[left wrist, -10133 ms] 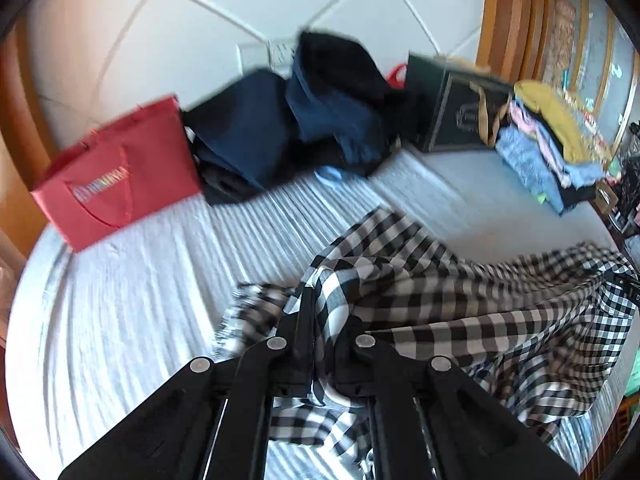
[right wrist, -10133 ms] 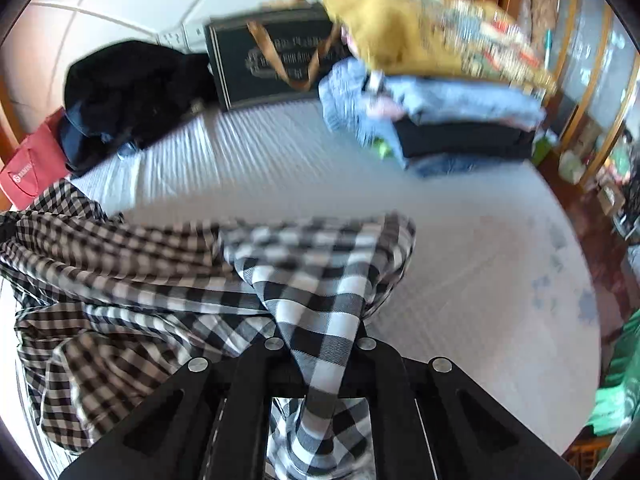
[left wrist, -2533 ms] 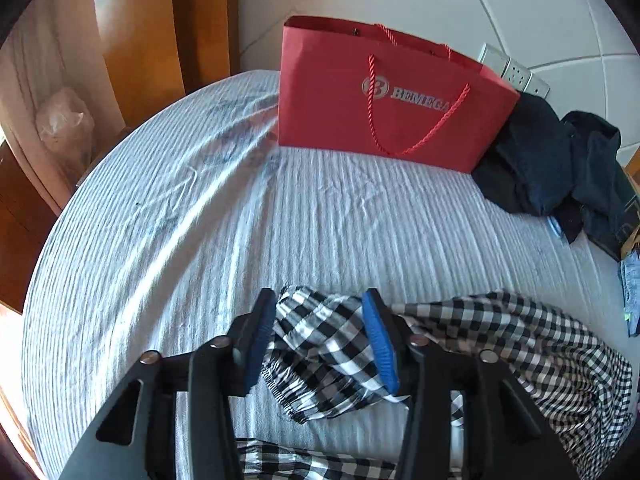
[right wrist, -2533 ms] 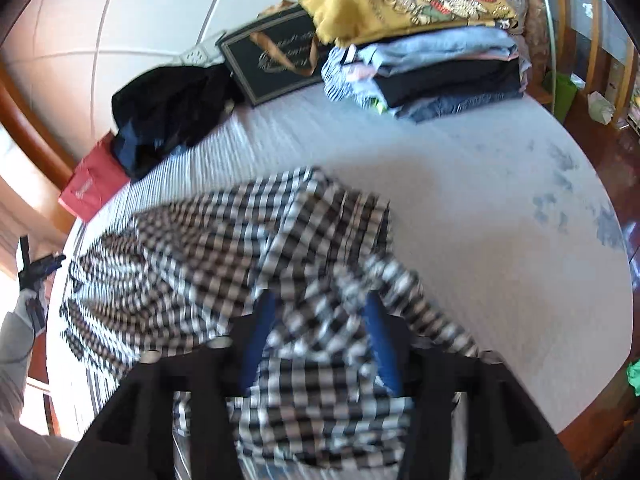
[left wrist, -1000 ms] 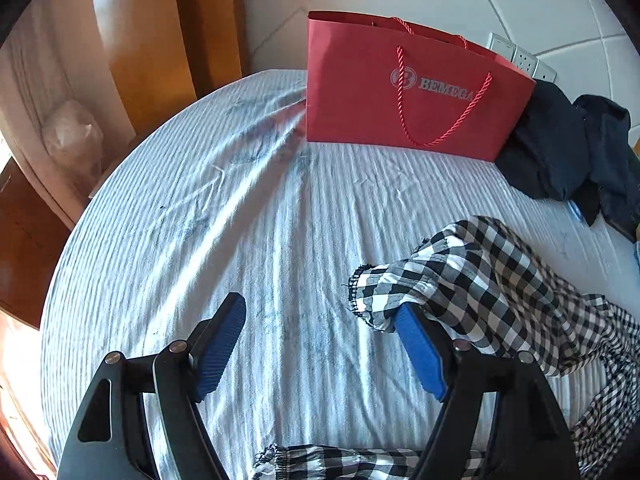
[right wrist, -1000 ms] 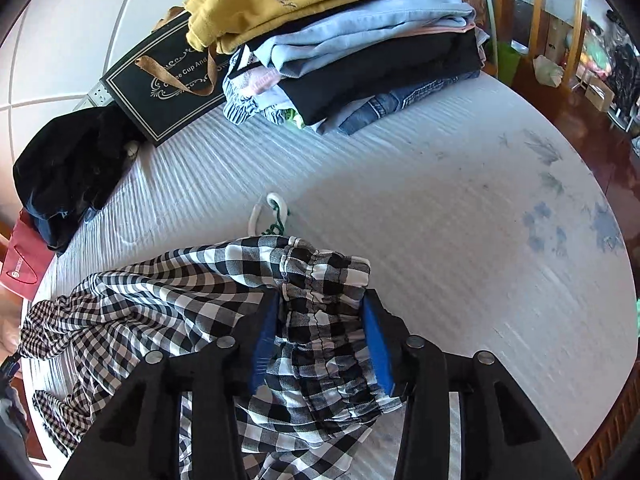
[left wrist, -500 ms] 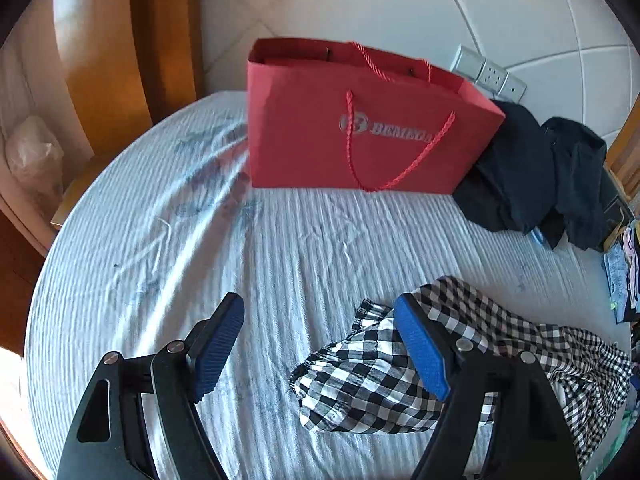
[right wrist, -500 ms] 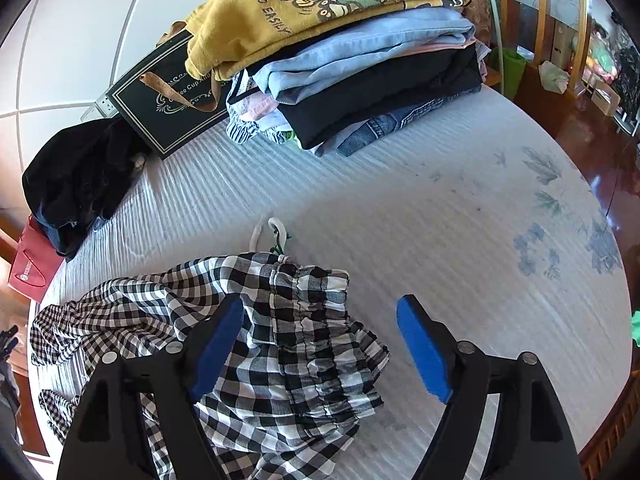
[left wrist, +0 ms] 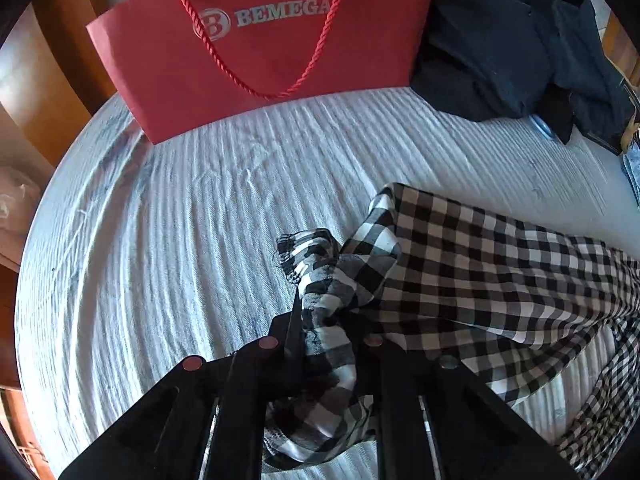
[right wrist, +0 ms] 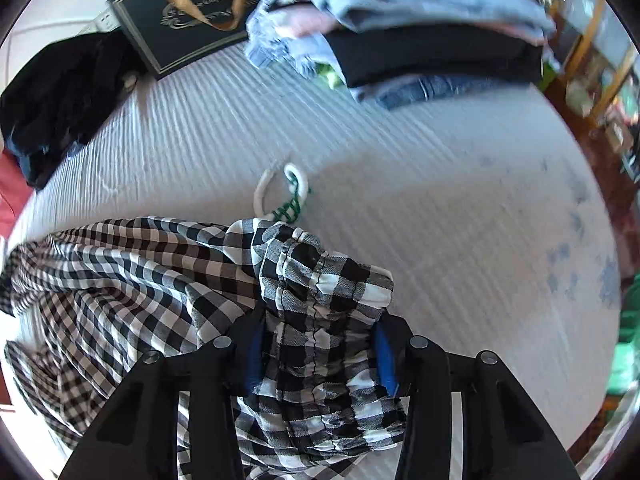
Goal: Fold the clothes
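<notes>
The checked garment lies crumpled across the bed, not yet flat or squared, with one end at each hand-held gripper; holding both ends likely lets the person lift and stretch it out for folding. At the far left a red paper bag stands against the headboard, beside a heap of dark clothes, well apart from the work.

The left hand-held gripper is closed tight on a bunched end of the checked garment. The right hand-held gripper sits partway closed, its blue pads pressing the gathered waistband from both sides. Just past it lies a white hanger hook, and beyond that a stack of folded clothes.
</notes>
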